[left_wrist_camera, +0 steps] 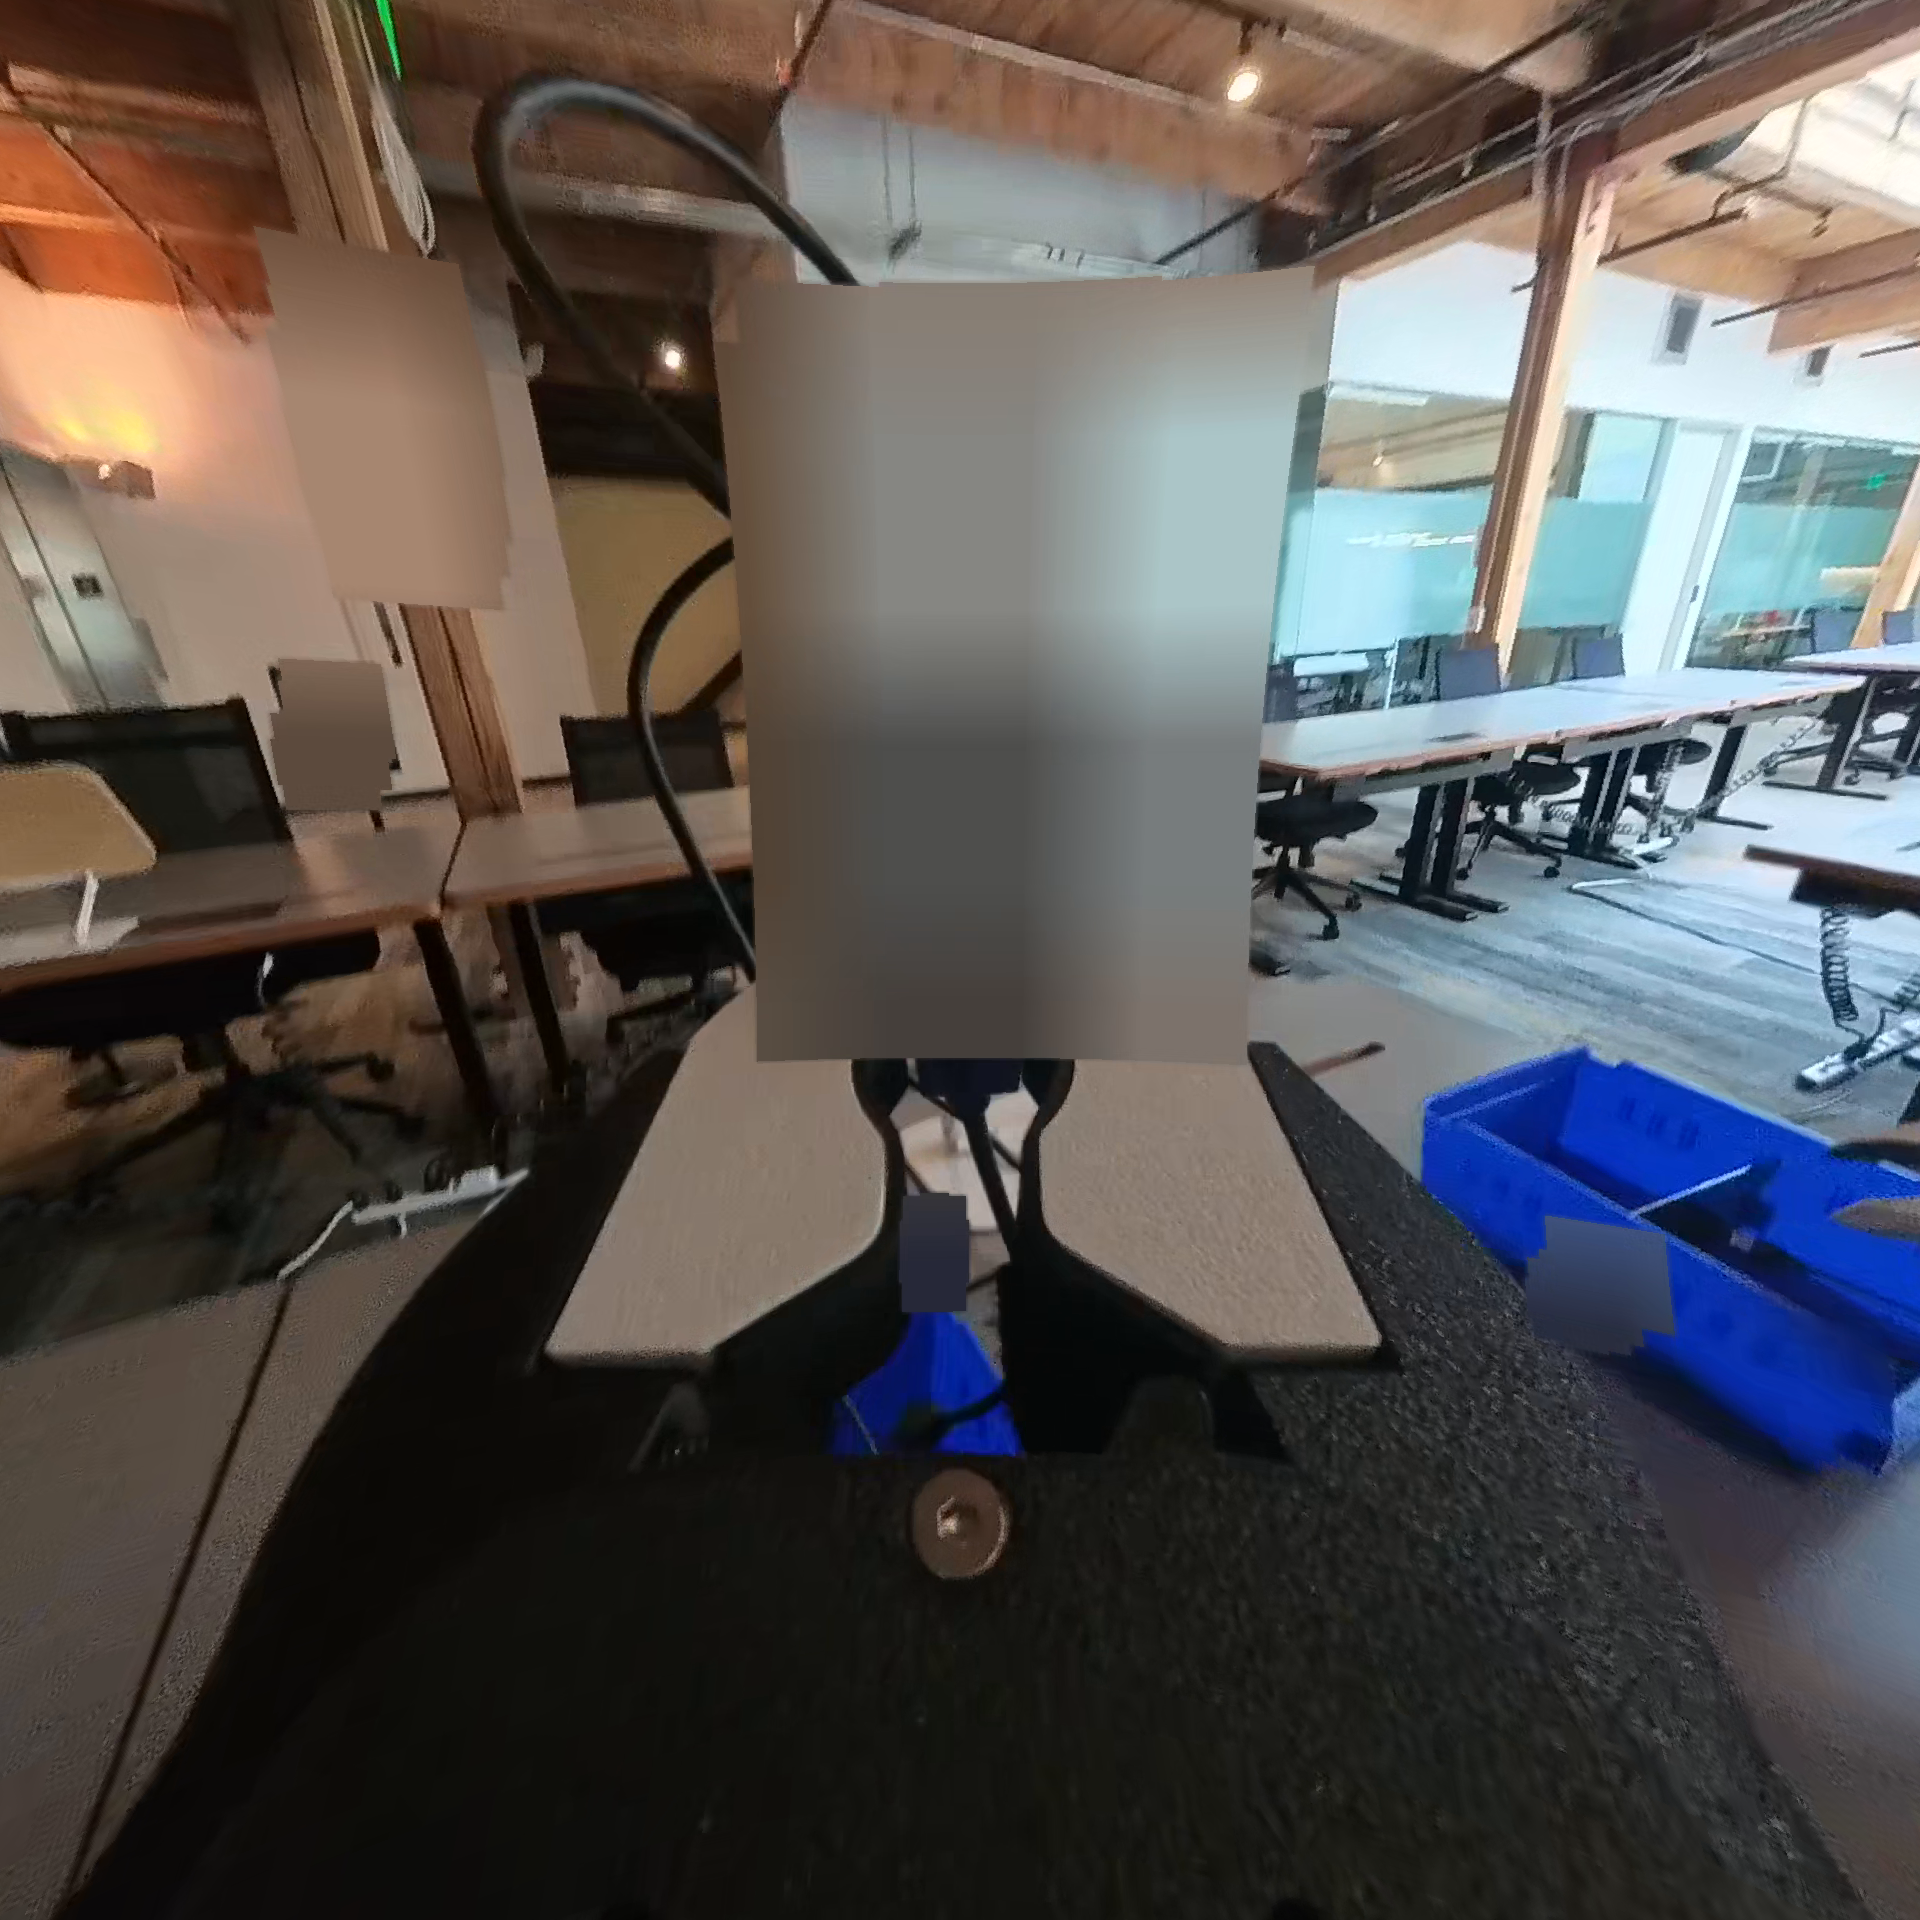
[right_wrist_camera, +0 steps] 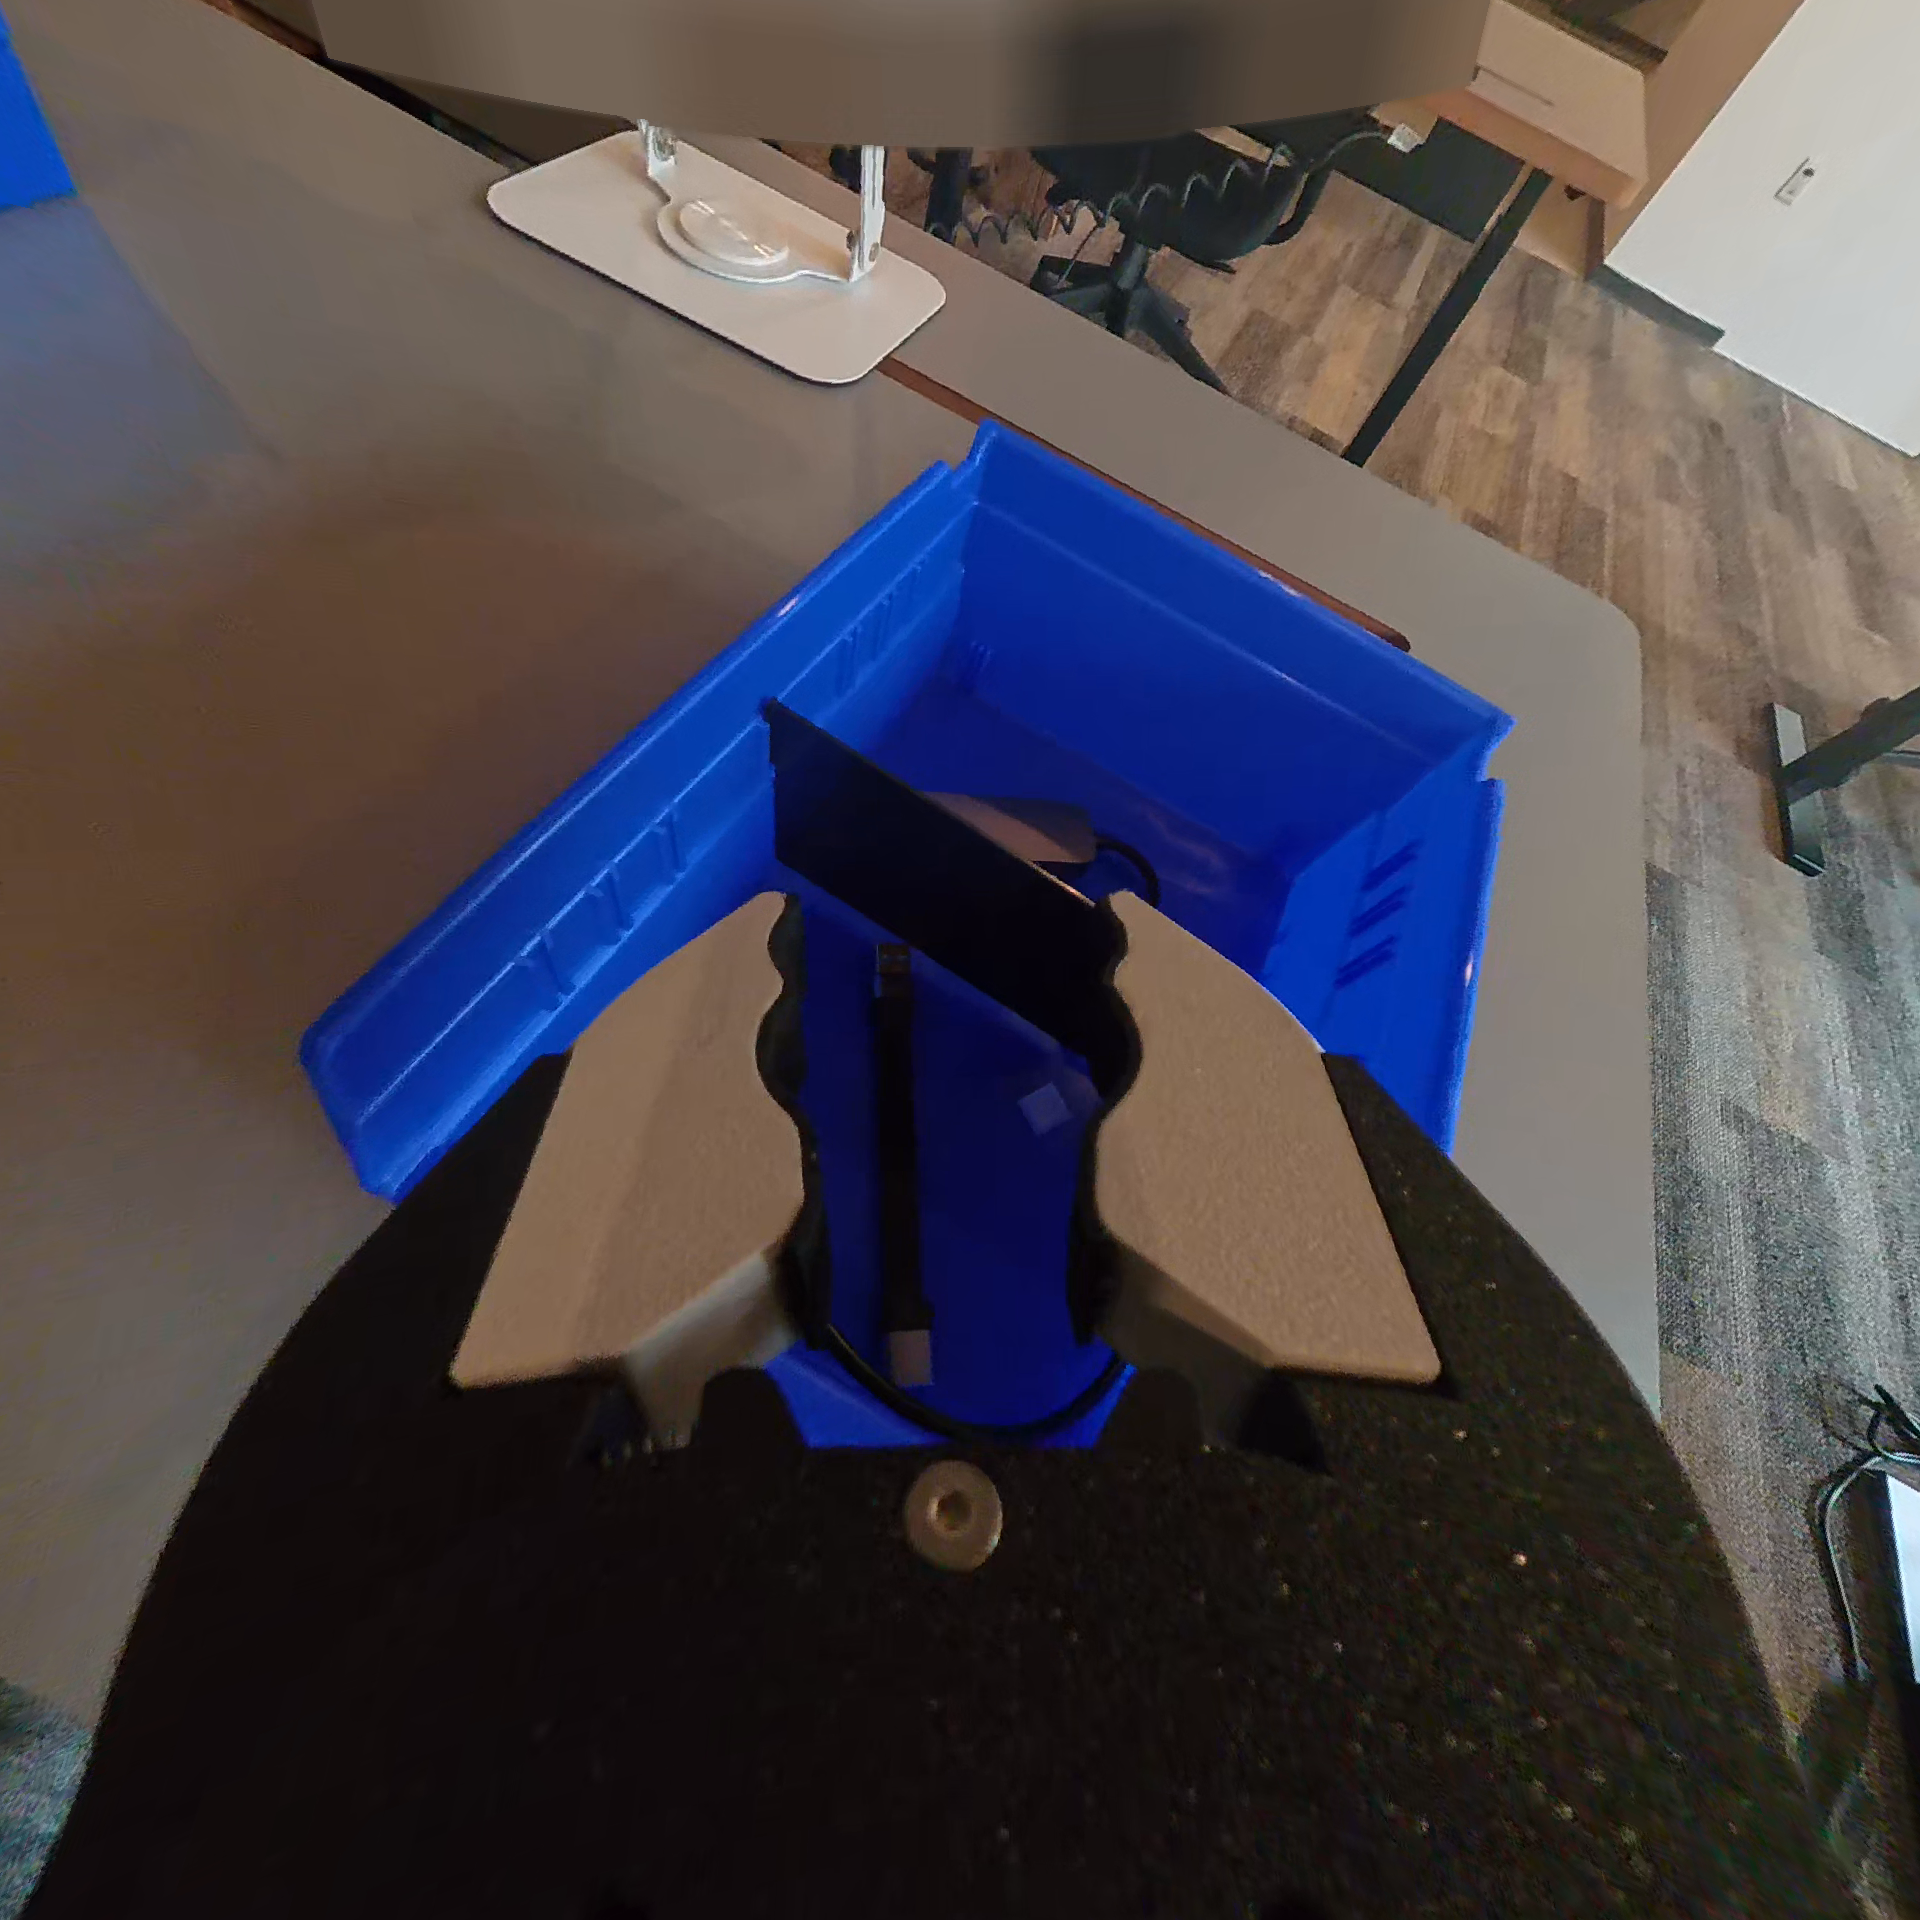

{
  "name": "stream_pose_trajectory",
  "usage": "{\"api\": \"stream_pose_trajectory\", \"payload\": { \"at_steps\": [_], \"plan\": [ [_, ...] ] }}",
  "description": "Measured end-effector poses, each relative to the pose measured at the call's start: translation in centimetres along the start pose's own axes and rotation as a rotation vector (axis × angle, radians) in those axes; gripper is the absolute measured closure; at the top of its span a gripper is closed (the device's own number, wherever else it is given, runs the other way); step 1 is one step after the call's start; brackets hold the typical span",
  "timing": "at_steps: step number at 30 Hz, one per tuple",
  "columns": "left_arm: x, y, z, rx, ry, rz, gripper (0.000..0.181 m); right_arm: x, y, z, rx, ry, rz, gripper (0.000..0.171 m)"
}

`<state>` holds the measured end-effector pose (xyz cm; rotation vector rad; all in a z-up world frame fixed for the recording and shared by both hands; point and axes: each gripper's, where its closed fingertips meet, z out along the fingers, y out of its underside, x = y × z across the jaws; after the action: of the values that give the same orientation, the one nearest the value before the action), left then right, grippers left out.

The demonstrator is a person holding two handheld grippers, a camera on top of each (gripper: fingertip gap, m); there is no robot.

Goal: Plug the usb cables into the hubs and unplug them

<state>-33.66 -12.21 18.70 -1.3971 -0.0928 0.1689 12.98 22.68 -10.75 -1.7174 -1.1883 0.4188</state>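
While the right gripper hangs spread and empty over the blue bin on the desk, a black USB cable lies below; the left gripper pinches a thin black cable.

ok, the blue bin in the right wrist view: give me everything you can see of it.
The blue bin is a long, open-topped box of what looks like moulded plastic, with ribbed walls and a lipped rim. It sits flat on the grey table near its corner. A black divider splits it across. The far section holds a grey hub; the near one holds a black usb cable lying lengthwise. The right gripper hovers open above it, not touching.
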Motion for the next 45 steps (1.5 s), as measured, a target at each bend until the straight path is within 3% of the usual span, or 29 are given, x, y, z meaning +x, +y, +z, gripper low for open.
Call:
{"api": "stream_pose_trajectory", "payload": {
  "at_steps": [11, 18, 26, 30, 34, 36, 41, 45],
  "plan": [
    [-3.0, 16.8, -1.5, -0.296, -0.098, -0.139, 0.163, -0.2, 0.6, 0.8, -0.034, -0.003, -0.003, 0.118],
    [-2.5, 26.0, -2.6, -0.581, -0.114, -0.220, 0.163, -0.2, 0.8, 1.1, -0.045, -0.004, -0.004, 0.118],
    [-0.7, 32.5, -3.3, -0.781, -0.098, -0.310, 0.163, 0.4, 1.1, 0.6, -0.049, 0.019, -0.014, 0.119],
    [-0.7, 33.1, -3.1, -0.740, -0.115, -0.362, 0.162, 1.0, 1.0, -0.2, -0.030, 0.029, 0.005, 0.122],
    [-1.9, 33.2, -3.5, -0.715, -0.187, -0.257, 0.130, 1.6, 1.0, -1.2, -0.014, 0.034, 0.012, 0.123],
    [-2.5, 31.2, -3.2, -0.578, -0.220, -0.167, 0.125, 1.9, 1.1, -1.5, -0.005, 0.036, 0.018, 0.123],
    [-1.9, 23.2, -3.6, -0.162, -0.229, -0.059, 0.083, 2.6, 1.3, -2.3, 0.016, 0.039, 0.038, 0.123],
    [-0.3, 18.8, -4.7, -0.010, -0.185, 0.030, 0.087, 2.9, 1.2, -2.8, 0.051, 0.030, 0.059, 0.122]
  ]
}}
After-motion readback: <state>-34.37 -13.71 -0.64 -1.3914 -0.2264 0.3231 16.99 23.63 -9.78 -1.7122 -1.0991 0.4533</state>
